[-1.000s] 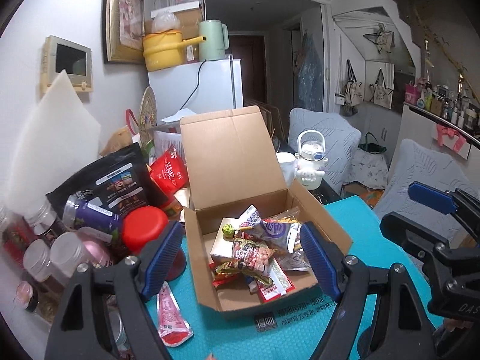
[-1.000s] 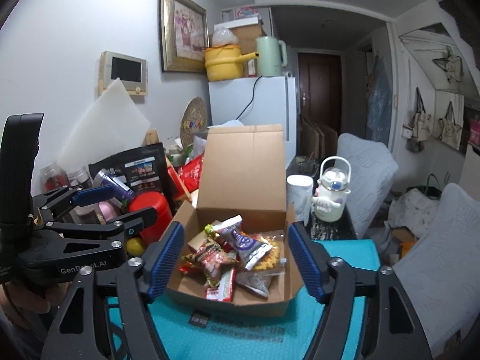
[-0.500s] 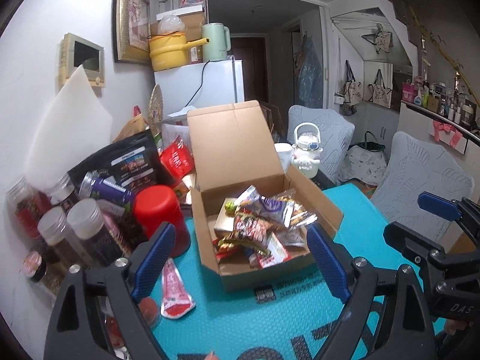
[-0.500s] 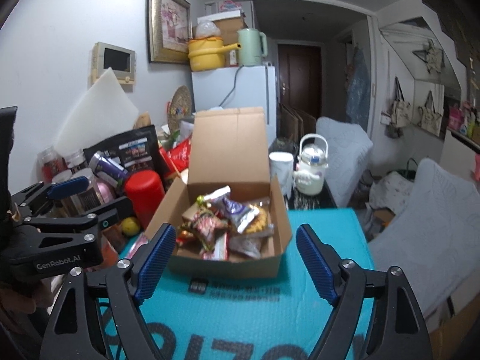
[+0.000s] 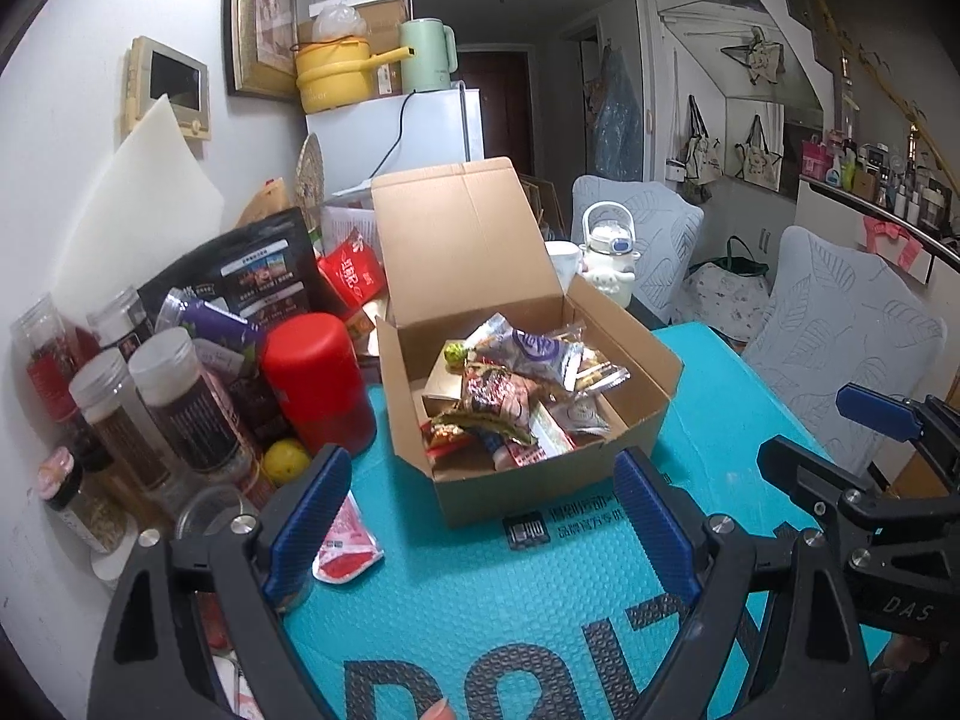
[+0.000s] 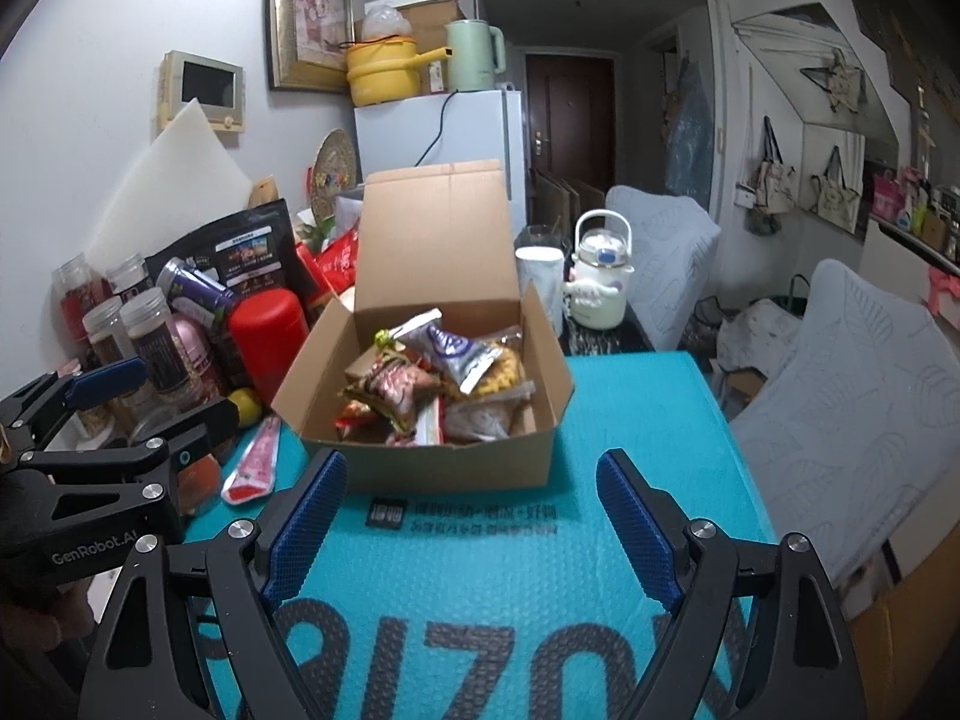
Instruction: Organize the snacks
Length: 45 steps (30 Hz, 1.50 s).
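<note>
An open cardboard box [image 5: 630, 414] [image 6: 456, 468] stands on the teal mat, lid upright, filled with several snack packets [image 5: 516, 390] [image 6: 420, 384]. A pink-red sachet [image 5: 345, 543] [image 6: 255, 459] lies on the mat left of the box. My left gripper [image 5: 480, 516] is open and empty, in front of the box; it also shows in the right wrist view [image 6: 150, 402]. My right gripper [image 6: 471, 522] is open and empty, before the box's front wall; it also shows in the left wrist view [image 5: 840, 432].
A red canister [image 5: 318, 384], several jars [image 5: 174, 402], a black pouch [image 5: 252, 276] and a yellow fruit [image 5: 287, 461] crowd the left side against the wall. A white mug [image 6: 539, 279] and kettle [image 6: 600, 282] stand behind the box. Padded chairs [image 6: 840, 372] are at the right.
Both grippers have drawn back from the box and risen a little, so the box looks smaller and more teal mat shows in front. Both stay open.
</note>
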Each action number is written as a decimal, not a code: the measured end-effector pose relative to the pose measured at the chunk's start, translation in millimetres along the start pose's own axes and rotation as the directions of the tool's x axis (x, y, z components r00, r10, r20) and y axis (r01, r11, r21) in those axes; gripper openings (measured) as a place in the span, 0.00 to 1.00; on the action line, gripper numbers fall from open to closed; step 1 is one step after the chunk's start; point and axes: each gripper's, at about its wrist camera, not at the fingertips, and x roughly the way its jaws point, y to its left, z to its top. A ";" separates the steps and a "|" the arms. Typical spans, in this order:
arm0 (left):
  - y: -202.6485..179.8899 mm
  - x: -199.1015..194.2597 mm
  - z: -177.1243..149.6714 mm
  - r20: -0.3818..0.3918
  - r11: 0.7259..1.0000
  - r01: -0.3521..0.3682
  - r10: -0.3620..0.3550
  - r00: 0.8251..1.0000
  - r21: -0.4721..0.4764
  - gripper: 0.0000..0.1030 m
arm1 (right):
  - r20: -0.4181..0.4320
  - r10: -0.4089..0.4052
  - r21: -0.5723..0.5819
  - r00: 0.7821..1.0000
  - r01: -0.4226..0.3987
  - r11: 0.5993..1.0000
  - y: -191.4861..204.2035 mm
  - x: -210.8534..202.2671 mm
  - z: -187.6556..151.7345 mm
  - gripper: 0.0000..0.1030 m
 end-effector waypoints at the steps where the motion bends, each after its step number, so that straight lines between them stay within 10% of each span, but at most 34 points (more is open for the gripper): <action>1: 0.4 0.7 -1.1 -0.003 1.000 0.003 -0.003 1.000 -0.003 0.88 | -0.003 -0.002 -0.001 1.000 0.002 1.000 0.1 0.1 -1.1 0.84; 45: -12.2 10.6 -7.1 -0.047 0.999 0.046 -0.045 0.998 0.009 0.88 | -0.015 0.009 0.023 1.000 -0.008 1.000 -20.4 0.9 -6.3 0.84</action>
